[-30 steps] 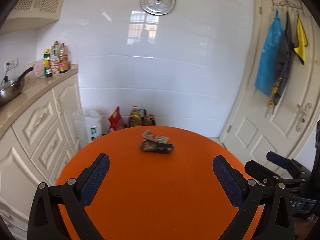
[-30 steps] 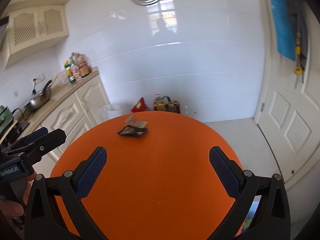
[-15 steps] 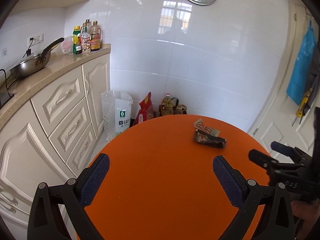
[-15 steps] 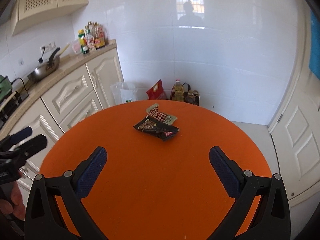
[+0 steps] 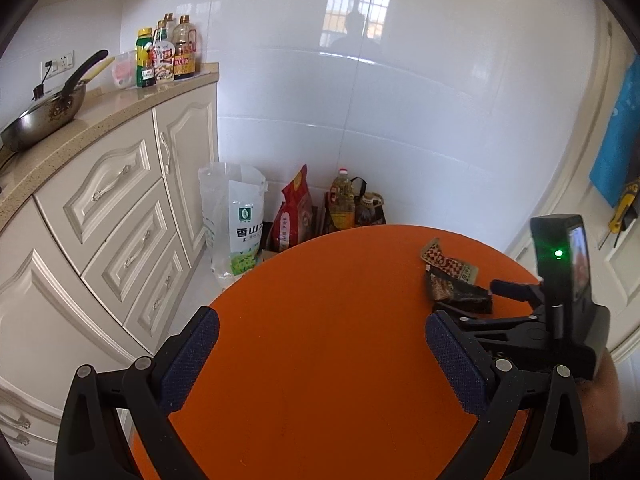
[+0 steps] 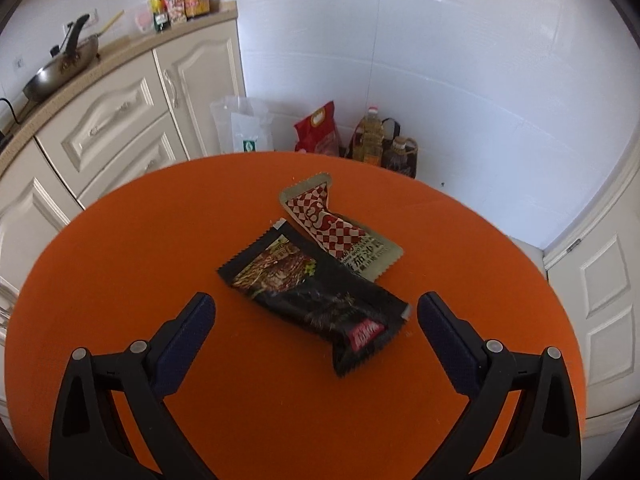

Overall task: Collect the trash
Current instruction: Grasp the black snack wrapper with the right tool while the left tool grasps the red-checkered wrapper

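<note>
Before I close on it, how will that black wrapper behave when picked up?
The black wrapper looks torn open and creased, so probably light and floppy. Lying nearly flat on the orange table, its glossy film may slide rather than lift.

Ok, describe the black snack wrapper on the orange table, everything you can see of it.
The black snack wrapper is a flat, crinkled, glossy foil-like packet with serrated ends, a food photo at its far end and a red label near its near end. It looks opened and empty, lying diagonally on the round orange table. Its far edge overlaps the red-and-white checkered wrapper. The right tongs stand open on either side of its near end, pads not pressing it.
</note>
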{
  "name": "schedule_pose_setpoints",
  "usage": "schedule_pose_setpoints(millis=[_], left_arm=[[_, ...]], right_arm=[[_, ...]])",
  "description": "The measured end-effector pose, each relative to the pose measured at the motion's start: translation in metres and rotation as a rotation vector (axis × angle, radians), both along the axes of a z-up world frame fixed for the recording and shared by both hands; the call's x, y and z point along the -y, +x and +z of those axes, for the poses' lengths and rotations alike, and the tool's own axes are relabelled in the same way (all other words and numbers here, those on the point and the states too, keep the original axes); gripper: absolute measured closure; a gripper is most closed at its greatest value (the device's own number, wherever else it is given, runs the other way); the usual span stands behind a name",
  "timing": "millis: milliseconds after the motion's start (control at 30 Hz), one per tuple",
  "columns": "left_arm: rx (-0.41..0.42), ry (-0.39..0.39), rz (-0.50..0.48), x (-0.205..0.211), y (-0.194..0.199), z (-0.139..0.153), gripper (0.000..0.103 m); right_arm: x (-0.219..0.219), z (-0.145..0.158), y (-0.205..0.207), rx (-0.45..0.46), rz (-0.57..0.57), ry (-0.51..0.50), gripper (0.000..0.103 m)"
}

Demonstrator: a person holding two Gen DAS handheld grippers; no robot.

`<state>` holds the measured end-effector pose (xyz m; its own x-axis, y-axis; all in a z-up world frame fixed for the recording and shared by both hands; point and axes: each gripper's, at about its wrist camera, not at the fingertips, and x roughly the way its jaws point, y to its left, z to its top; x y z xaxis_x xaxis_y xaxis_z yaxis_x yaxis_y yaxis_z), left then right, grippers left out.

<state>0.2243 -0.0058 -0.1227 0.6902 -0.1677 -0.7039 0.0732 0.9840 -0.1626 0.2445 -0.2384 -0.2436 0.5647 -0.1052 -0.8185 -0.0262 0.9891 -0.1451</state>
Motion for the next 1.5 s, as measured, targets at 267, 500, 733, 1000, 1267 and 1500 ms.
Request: schedule_pose_setpoints(millis=[267,500,733,1000,1267,1500], left_arm=[[-0.017,-0.004,-0.010,0.005,0.044,-0.021,0.001],[-0.010,0.003,-0.016,0.004,0.036,-0.027,0.001],[-0.019,0.018,-0.034,0.008,0.035,-0.032,0.001],[-0.062,0.076,-0.145,0.057,0.065,-0.041,0.001],[-0.117,0.108,-0.201,0.128,0.145,-0.058,0.001],[-0.140,0.185,-0.270,0.200,0.218,-0.080,0.001]], right_arm=[[0.001,0.005,-0.009,0.015,0.053,0.031,0.056],[-0.006,0.008,-0.025,-0.006,0.094,0.047,0.070],[0.001,0.016,-0.053,0.015,0.095,0.096,0.080],[0.036,0.028,-0.083,0.053,0.028,0.155,0.084],[0.079,0.036,-0.073,0.063,-0.033,0.213,0.085],[0.111,0.043,-0.066,0.083,-0.073,0.267,0.087]])
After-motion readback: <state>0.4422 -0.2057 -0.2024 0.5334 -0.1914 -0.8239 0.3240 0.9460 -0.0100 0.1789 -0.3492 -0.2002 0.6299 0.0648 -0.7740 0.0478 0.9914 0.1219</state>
